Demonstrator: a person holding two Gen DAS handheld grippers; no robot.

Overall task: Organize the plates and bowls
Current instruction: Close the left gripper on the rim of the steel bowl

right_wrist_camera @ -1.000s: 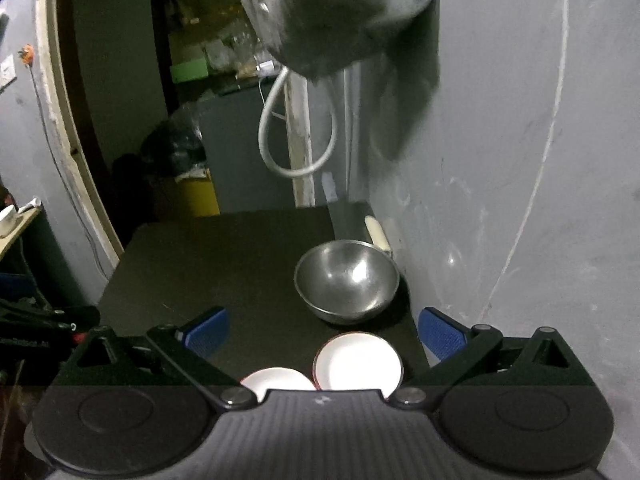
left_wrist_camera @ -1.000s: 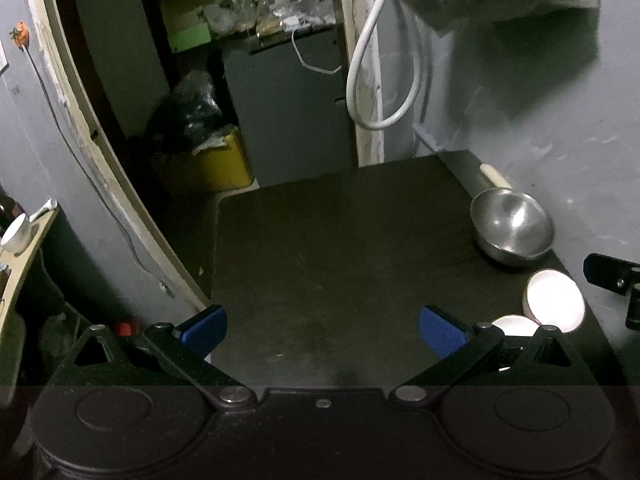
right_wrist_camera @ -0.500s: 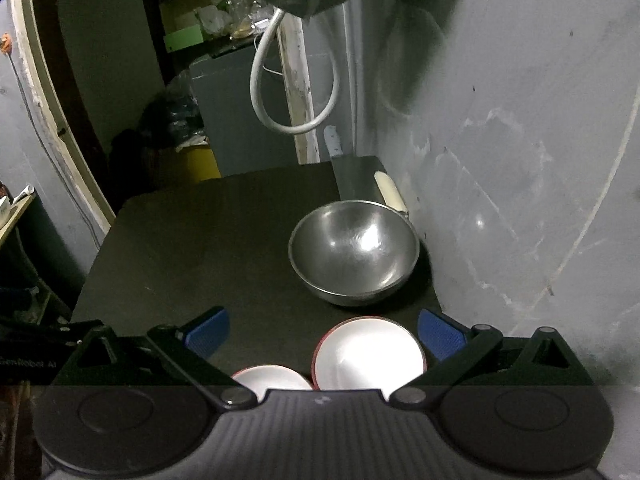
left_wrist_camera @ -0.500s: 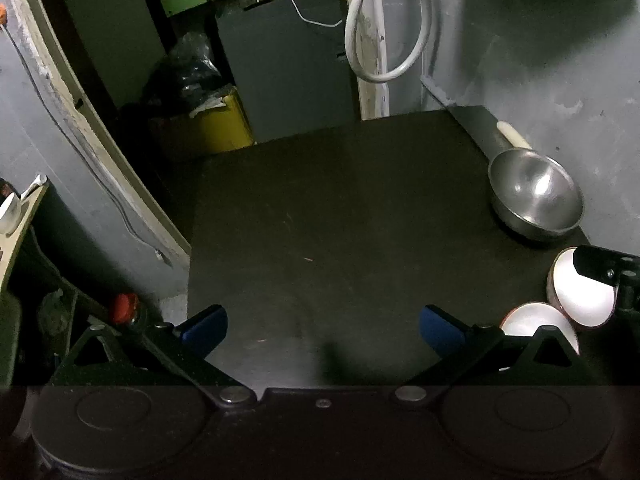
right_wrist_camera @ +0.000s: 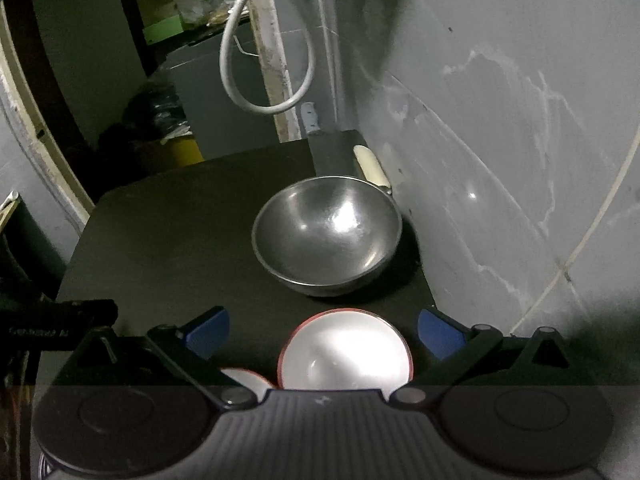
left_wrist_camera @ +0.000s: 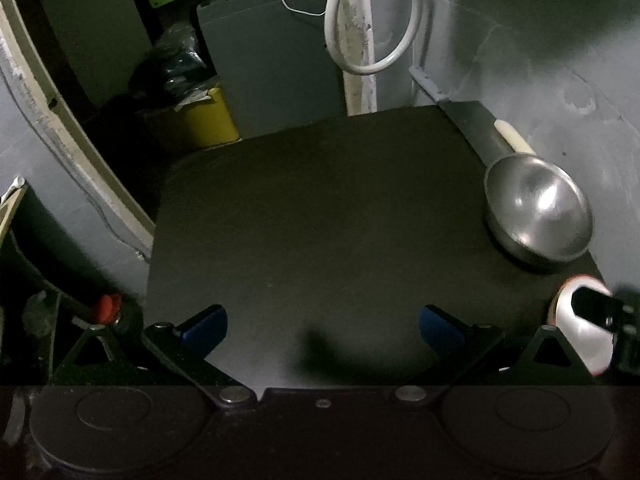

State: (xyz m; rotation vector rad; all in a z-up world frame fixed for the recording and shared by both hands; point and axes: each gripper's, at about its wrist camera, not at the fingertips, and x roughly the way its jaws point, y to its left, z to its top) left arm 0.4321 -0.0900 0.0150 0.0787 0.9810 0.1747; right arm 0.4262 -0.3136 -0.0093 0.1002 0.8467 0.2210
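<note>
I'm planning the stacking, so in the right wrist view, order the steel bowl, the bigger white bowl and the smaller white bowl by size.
1. steel bowl
2. bigger white bowl, nearer the camera
3. smaller white bowl, mostly hidden, so unsure

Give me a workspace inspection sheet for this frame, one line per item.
Surface: dark matte tabletop, bare in the middle.
Job's things: round steel bowl by the grey wall; large red-rimmed white bowl and small red-rimmed white bowl nearer, upright.
Clutter: cream cylindrical handle behind the steel bowl.
Grippers: left tongs open, empty; right tongs open above the large white bowl.
Cables: white looped hose hanging.
Surroundings: yellow bin, grey cabinet.
</note>
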